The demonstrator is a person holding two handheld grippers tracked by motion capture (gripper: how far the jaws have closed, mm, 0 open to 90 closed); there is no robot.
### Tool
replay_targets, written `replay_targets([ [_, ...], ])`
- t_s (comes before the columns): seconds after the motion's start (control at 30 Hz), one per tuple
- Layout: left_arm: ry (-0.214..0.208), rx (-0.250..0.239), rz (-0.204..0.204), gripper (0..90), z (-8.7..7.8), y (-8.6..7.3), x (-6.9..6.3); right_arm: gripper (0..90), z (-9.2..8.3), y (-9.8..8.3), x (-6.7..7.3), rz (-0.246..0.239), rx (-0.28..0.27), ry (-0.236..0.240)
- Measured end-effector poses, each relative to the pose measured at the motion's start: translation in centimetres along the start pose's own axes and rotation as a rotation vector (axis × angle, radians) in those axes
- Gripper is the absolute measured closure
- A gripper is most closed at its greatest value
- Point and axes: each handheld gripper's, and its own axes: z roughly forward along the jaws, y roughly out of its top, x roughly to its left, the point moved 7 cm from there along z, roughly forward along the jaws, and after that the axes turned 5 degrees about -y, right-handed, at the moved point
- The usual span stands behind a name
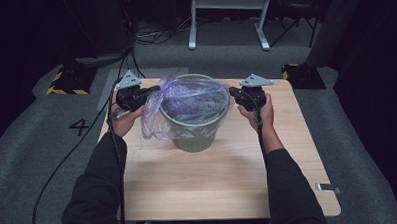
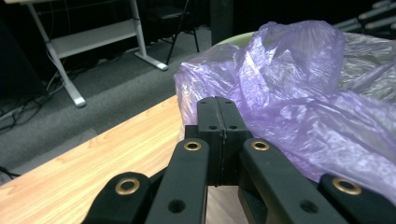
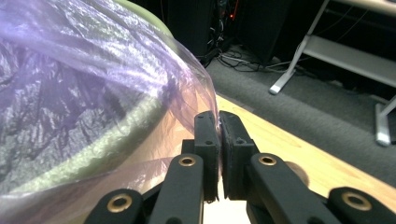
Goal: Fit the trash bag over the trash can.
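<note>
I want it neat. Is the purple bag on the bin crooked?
Yes. The purple bag fits the green bin rim on the right but sags in a loose bunch down the left side, near the left gripper.

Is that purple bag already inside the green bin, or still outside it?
Mostly inside: the purple bag lines the green bin, its edge spread over the rim, with loose plastic bunched outside on the left.

Bin: we see a grey-green round bin, upright, at the table's far middle.
Bag: our translucent purple liner drapes over the rim, bunched and hanging at left.
</note>
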Motion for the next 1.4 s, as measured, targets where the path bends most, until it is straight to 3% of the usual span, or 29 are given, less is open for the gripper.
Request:
replay_targets([
  [0.27,0.008,0.036,-0.046,90.0,1.4,-1.1,1.1,85.7,1.5,-0.4,0.1,0.055,0.014,0.014],
  [0.43,0.008,0.065,-0.074,90.0,2.4,-1.9,1.6,85.0,1.8,-0.3,0.4,0.044,0.016,0.010],
  [0.53,0.010,0.077,-0.080,90.0,3.0,-2.1,1.6,78.4,2.0,0.0,0.4,0.035,0.003,0.005],
  [0.63,0.007,0.073,-0.085,90.0,3.1,-2.2,1.5,64.2,1.9,0.1,-0.1,0.059,0.011,-0.026],
  [0.73,0.003,0.070,-0.086,90.0,2.9,-2.2,1.5,51.1,1.0,0.2,-0.6,0.018,0.024,-0.048],
  [0.87,-0.002,0.059,-0.091,90.0,2.6,-2.1,1.3,40.6,-1.1,0.6,-0.9,-0.013,0.000,-0.024],
  [1.1,-0.007,0.063,-0.083,90.0,2.3,-1.9,0.9,32.0,-5.2,0.6,-0.6,-0.055,-0.095,0.065],
  [1.27,-0.015,0.065,-0.083,90.0,2.1,-2.2,0.9,30.0,-8.4,-0.3,2.4,-0.166,-0.175,0.177],
  [1.4,-0.025,0.067,-0.091,89.9,2.2,-2.8,0.7,29.9,-9.9,-1.0,5.7,-0.273,-0.227,0.202],
])
